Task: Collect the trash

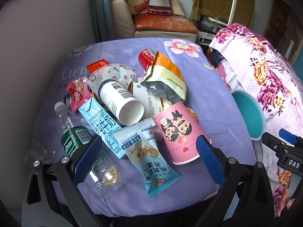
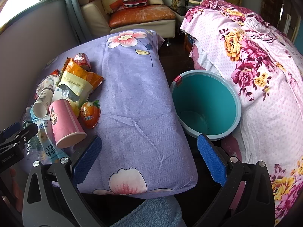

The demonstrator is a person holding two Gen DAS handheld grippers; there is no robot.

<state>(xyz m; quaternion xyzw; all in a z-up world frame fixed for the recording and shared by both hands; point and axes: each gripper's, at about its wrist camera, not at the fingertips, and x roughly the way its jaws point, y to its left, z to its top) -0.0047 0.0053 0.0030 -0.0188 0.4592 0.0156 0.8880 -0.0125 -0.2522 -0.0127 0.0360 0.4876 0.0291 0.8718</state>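
The teal bin point(image 2: 205, 106) stands empty just ahead of the right gripper point(image 2: 149, 159), whose blue pads are spread with nothing between them. The trash heap lies ahead of the left gripper point(image 1: 149, 159), also spread and empty: a pink paper cup point(image 1: 177, 132), light-blue snack wrapper point(image 1: 149, 158), milk carton point(image 1: 103, 126), clear plastic bottle point(image 1: 75, 134), all on purple cloth point(image 1: 212, 102)
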